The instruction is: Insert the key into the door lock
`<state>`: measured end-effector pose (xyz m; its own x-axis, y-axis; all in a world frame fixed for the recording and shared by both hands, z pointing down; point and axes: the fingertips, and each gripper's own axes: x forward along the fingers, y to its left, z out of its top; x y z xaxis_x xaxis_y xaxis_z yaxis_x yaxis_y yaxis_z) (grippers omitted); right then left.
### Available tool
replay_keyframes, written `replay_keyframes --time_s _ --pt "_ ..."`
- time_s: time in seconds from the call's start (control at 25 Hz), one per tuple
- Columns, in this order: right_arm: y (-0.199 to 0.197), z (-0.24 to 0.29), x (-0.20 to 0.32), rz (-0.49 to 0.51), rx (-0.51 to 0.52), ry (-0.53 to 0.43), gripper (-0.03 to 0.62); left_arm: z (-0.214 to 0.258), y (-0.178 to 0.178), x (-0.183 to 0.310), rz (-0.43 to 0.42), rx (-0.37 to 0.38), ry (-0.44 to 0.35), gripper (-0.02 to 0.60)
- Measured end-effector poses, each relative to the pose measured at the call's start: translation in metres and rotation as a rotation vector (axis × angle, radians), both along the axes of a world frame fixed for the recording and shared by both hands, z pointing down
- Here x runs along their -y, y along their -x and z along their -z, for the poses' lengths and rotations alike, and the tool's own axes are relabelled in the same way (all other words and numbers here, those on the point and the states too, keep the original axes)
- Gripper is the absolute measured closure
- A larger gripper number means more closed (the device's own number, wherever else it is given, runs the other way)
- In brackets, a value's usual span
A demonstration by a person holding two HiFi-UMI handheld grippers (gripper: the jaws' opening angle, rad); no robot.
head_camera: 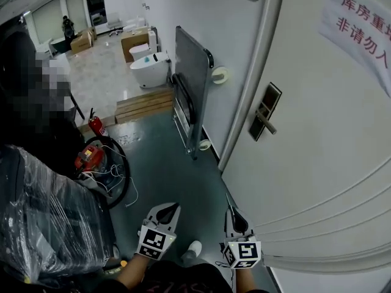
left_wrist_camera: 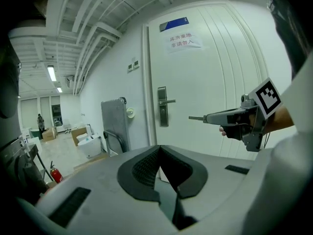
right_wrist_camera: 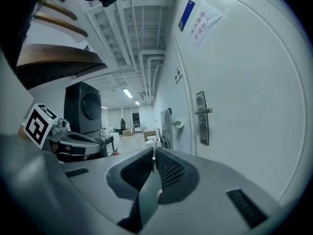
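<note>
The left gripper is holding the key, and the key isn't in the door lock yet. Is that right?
Not quite. The right gripper holds the key; the left gripper view shows it sticking out from those shut jaws. The key isn't in the door lock yet.

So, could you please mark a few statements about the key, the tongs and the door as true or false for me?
1. The right tongs grip the key. True.
2. The key sits in the door lock. False: it is held in the air, apart from the door.
3. The left tongs hold a cloth. False: they are shut and empty.
4. A paper notice hangs above the door lock. True.
</note>
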<state>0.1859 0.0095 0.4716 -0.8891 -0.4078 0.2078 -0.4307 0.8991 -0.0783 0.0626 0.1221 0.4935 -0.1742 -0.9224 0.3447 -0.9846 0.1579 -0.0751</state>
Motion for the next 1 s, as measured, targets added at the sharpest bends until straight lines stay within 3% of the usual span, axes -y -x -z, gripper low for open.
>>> replay_keyframes --time_s 0.48,1.0 --pt "0.032 0.003 0.079 -0.023 0.013 -0.03 0.514 0.002 0.028 0.098 -0.067 0.031 0.007 0.569" --pt "0.032 -0.007 0.15 -0.202 0.027 -0.048 0.514 -0.002 0.047 0.192 -0.236 0.04 -0.01 0.569"
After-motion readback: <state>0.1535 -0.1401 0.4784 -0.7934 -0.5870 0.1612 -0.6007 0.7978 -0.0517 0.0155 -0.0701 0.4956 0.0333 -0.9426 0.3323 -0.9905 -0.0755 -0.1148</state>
